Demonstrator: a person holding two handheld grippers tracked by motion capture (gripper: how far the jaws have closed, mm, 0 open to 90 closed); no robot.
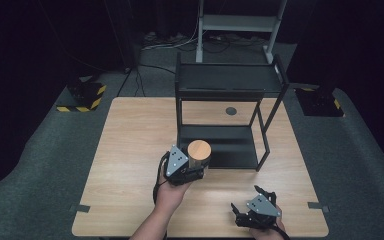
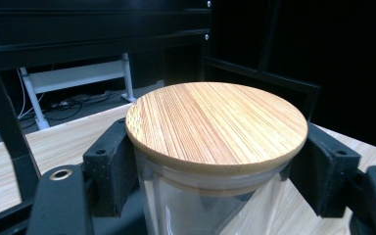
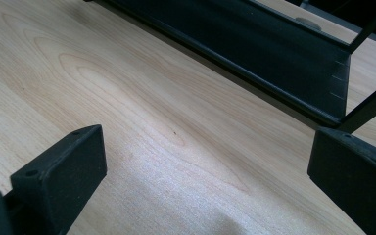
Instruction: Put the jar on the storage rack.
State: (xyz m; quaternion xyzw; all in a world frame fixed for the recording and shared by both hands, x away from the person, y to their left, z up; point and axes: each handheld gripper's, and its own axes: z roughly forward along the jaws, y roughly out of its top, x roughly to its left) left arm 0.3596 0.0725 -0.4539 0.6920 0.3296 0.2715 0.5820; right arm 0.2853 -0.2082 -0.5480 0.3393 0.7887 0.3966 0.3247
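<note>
Glass jar point(image 1: 199, 155) over pale wooden table point(image 1: 130, 150), dark room around.

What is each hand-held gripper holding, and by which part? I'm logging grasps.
The left hand-held gripper clamps the glass jar by its sides, just under the wooden lid. The right hand-held gripper is open and holds nothing.

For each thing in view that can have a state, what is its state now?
Glass jar: upright, held between the jaws of the left gripper, at the front edge of the rack's lower shelf.
Wooden lid: on the jar, closed.
Left gripper: shut on the jar.
Right gripper: open, nothing between its jaws, low over the table.
Black rack: upright on the table, top shelf bare.
</note>
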